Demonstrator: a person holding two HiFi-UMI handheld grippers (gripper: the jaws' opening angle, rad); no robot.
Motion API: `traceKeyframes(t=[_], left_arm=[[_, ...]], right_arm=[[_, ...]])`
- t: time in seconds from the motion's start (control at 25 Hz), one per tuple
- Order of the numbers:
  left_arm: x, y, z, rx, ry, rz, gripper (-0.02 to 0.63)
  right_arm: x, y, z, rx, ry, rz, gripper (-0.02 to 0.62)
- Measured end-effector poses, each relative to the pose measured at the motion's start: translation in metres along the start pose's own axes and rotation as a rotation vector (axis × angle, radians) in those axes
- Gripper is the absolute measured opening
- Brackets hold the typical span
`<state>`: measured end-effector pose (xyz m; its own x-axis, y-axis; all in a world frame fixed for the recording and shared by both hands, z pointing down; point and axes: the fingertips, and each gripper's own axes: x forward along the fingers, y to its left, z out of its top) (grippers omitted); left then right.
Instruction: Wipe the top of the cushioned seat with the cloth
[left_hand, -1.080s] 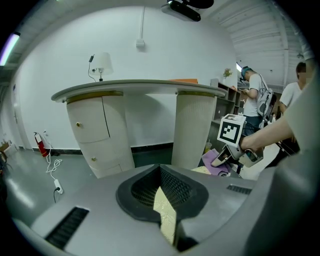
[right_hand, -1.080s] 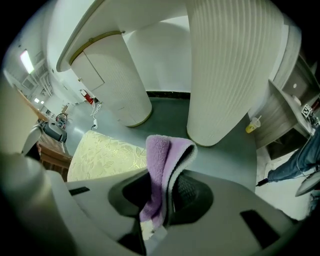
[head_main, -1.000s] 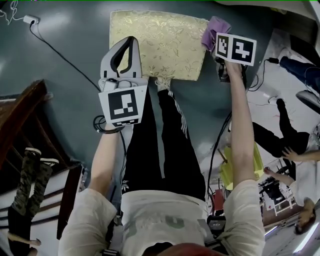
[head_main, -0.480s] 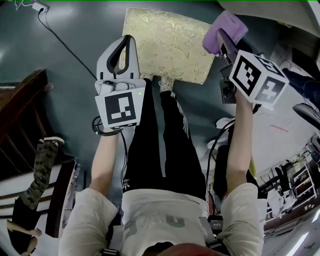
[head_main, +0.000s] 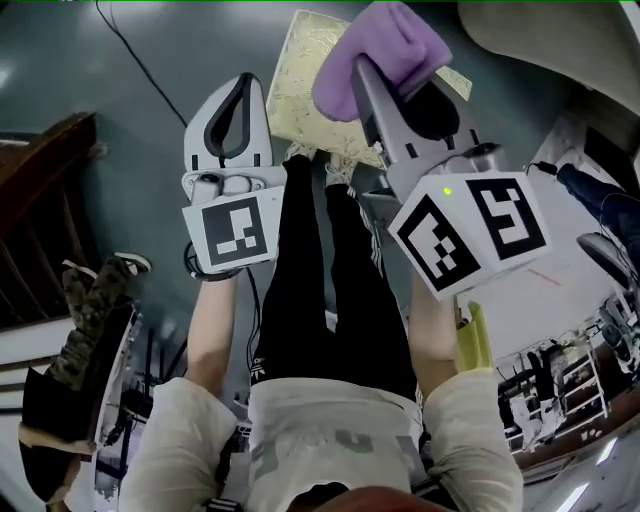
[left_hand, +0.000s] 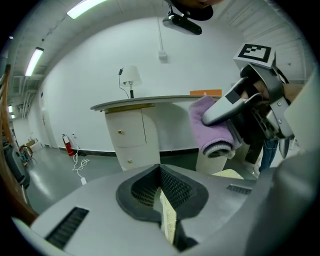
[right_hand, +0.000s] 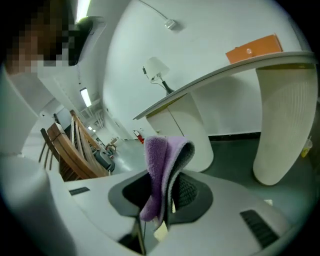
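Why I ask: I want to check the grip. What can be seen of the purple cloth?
The cloth is purple and fluffy, with a paler grey inner face. It is folded over itself and pinched between the jaws of the right gripper, bulging past their tips. It is held in the air, clear of the seat; only the gripper touches it.

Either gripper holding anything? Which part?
Right gripper pinches the folded purple cloth near its loose edges; the fold sticks out past the jaws. Left gripper shut, empty.
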<state>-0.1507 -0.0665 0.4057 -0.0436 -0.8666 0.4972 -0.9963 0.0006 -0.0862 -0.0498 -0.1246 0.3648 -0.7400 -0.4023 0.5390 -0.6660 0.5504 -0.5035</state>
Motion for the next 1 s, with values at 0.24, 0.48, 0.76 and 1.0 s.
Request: traceKeyframes(t=[0.24,0.48,0.76,1.0], left_arm=[[-0.006,0.032,-0.027,-0.029,0.022,0.047,0.006],[-0.002,0.034,-0.040,-0.035,0.055,0.063,0.006],[0.000,0.042,-0.048,-0.035,0.061,0.066,0.006],[0.002,0.036,-0.055,-0.027,0.072,0.055,0.006]], right_arm=[[0.069,0.032,-0.065,-0.023,0.092,0.062,0.095],[0.120,0.014,-0.143,0.056,0.264,0.083,0.095],[0.147,-0.001,-0.202,0.088,0.416,0.019,0.095],[0.149,-0.015,-0.214,0.156,0.441,-0.030,0.095]])
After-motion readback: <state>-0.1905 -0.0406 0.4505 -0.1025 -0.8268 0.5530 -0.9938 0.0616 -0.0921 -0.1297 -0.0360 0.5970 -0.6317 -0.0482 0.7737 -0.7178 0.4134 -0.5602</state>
